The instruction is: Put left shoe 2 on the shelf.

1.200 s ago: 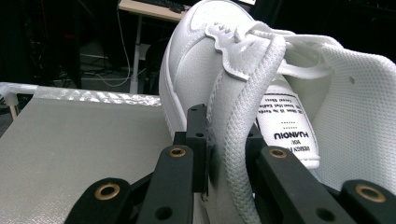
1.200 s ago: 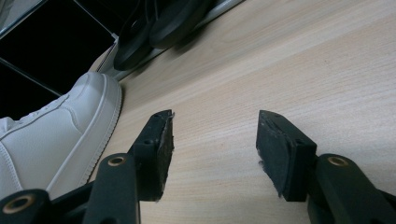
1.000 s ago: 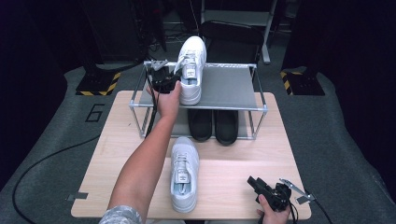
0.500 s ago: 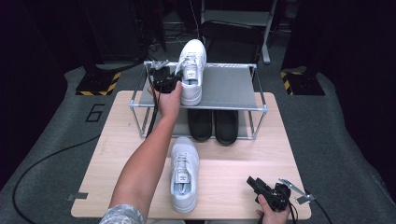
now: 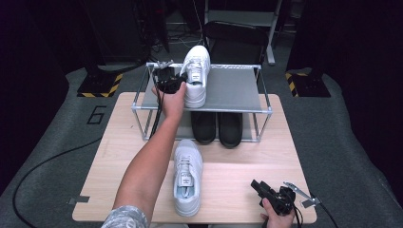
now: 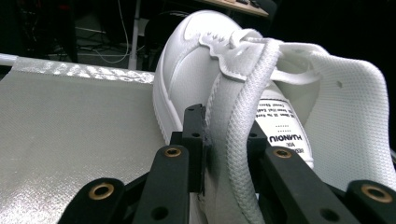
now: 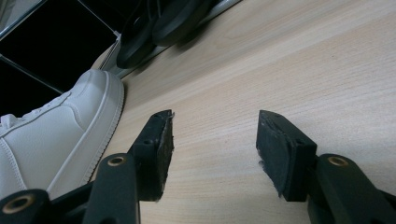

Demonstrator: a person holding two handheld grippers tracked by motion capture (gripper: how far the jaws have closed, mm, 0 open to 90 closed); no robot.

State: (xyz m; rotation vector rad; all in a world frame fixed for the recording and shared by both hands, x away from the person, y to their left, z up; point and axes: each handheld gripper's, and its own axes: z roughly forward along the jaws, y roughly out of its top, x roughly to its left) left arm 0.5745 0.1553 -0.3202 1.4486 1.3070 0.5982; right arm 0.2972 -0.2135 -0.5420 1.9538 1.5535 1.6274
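The left gripper [image 5: 177,80] is clamped on the collar of a white shoe [image 5: 196,73] standing on the rack's [image 5: 237,90] top shelf. The right gripper [image 7: 212,147], jaws wide apart and empty, rests near the table's [image 5: 228,156] front edge, beside a second white shoe [image 5: 186,175]. Black shoes [image 5: 217,128] sit underneath the shelf.

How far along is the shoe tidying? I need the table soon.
Looks done: black shoes sit under the rack. In hand: the left gripper pinches the collar of a white sneaker on the top shelf. Probably left: the second sneaker on the table; the right gripper is open.
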